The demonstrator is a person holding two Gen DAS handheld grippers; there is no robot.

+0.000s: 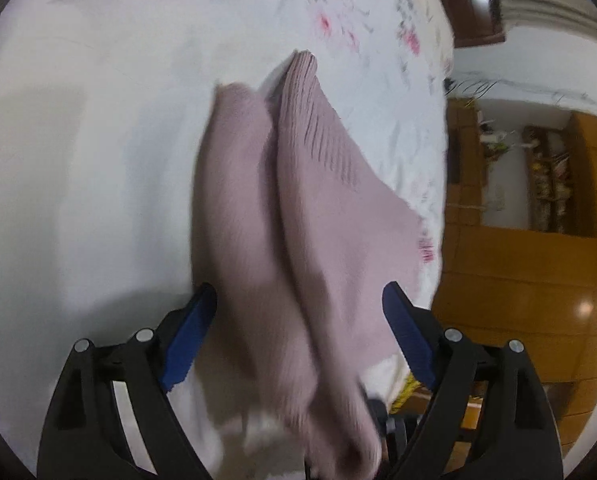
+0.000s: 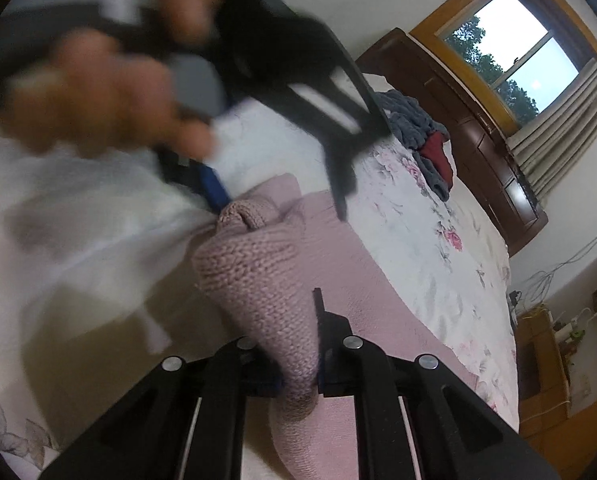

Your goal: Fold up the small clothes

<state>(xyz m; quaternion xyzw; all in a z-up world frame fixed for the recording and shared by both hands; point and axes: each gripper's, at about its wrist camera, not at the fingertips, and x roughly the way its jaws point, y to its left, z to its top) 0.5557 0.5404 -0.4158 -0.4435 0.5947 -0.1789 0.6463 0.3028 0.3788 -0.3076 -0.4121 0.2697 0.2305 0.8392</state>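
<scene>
- Blue-padded fingers (image 1: 190, 340) of the left gripper (image 1: 298, 300) stand wide apart, straddling a pink knitted garment (image 1: 306, 208) without pinching it.
- Right gripper (image 2: 298, 364) has its fingers pressed together on a bunched fold of the same pink knit, lifted off the bed.
- Most of the garment lies spread on the floral bedsheet (image 2: 430, 248), one ribbed edge pointing away in the left wrist view.
- Blurred hand (image 2: 98, 96) grips the left tool above the fabric in the right wrist view.
- Grey and red clothes (image 2: 422, 136) sit heaped near the dark wooden headboard (image 2: 478, 140), well apart from the work.
</scene>
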